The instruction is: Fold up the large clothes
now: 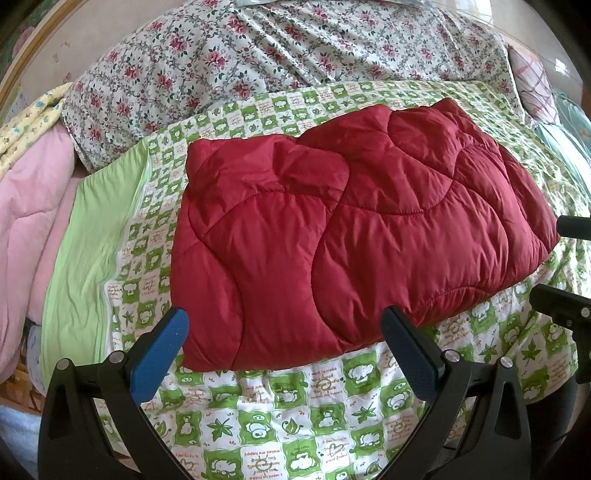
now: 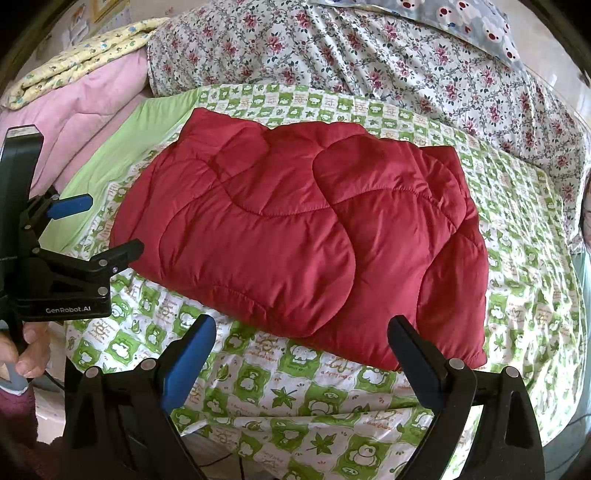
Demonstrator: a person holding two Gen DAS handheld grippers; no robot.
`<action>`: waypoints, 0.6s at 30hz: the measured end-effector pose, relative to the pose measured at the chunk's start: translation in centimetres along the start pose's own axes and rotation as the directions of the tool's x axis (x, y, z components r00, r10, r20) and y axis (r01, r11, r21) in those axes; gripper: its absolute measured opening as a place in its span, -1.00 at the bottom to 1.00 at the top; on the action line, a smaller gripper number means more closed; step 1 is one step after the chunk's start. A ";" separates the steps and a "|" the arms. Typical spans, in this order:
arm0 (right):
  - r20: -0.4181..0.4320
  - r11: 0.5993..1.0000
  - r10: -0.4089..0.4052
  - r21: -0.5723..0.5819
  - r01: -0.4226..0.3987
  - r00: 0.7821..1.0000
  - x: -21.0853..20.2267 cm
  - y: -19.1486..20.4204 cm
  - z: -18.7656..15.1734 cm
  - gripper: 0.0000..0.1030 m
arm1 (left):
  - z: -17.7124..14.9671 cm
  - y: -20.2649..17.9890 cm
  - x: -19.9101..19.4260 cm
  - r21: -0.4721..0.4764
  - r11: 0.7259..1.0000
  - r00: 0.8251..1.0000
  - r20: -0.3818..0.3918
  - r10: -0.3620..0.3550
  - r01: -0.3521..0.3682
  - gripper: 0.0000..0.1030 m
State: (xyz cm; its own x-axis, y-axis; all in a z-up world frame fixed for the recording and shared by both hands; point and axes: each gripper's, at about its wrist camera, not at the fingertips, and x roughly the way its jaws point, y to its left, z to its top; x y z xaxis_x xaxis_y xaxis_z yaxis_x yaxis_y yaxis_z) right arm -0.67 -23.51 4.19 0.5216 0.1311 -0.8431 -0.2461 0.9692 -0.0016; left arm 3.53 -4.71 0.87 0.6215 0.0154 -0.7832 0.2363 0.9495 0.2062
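Note:
A red quilted padded garment lies folded into a thick rectangle on the green-and-white patterned sheet; it also shows in the right wrist view. My left gripper is open and empty, fingers spread just in front of the garment's near edge. My right gripper is open and empty, also at the near edge, above the sheet. The left gripper shows at the left of the right wrist view, open, beside the garment's left end.
A floral quilt is heaped behind the garment, seen too in the right wrist view. Pink bedding and a yellow patterned cloth lie at the left. A grey patterned pillow is at the back right.

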 end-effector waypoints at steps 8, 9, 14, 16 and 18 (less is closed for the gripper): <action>-0.002 1.000 0.000 0.002 0.000 1.000 0.0 -0.1 0.0 0.85 | 0.1 0.0 0.0 0.001 1.000 1.000 0.000 0.002 -0.002 1.00; -0.002 1.000 0.000 0.003 0.000 1.000 -0.1 -0.1 0.0 0.85 | 0.1 0.0 0.0 0.002 1.000 1.000 0.000 0.003 -0.003 1.00; -0.002 1.000 0.001 0.003 -0.001 1.000 -0.1 -0.2 0.1 0.85 | 0.1 0.1 0.0 0.002 1.000 1.000 0.000 0.002 -0.002 1.00; -0.002 1.000 -0.001 0.003 0.001 1.000 -0.1 -0.1 0.1 0.85 | 0.1 0.1 0.0 0.002 1.000 1.000 -0.001 0.002 -0.002 1.00; -0.002 1.000 0.001 0.004 -0.001 1.000 -0.1 -0.1 0.1 0.85 | 0.1 0.1 0.0 0.002 1.000 1.000 0.000 0.002 -0.002 1.00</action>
State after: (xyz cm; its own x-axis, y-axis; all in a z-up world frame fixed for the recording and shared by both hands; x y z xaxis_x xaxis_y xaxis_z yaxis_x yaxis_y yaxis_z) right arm -0.65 -23.66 4.31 0.5196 0.1313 -0.8442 -0.2435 0.9699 0.0010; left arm 3.60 -4.59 0.97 0.6220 0.0169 -0.7829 0.2371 0.9488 0.2088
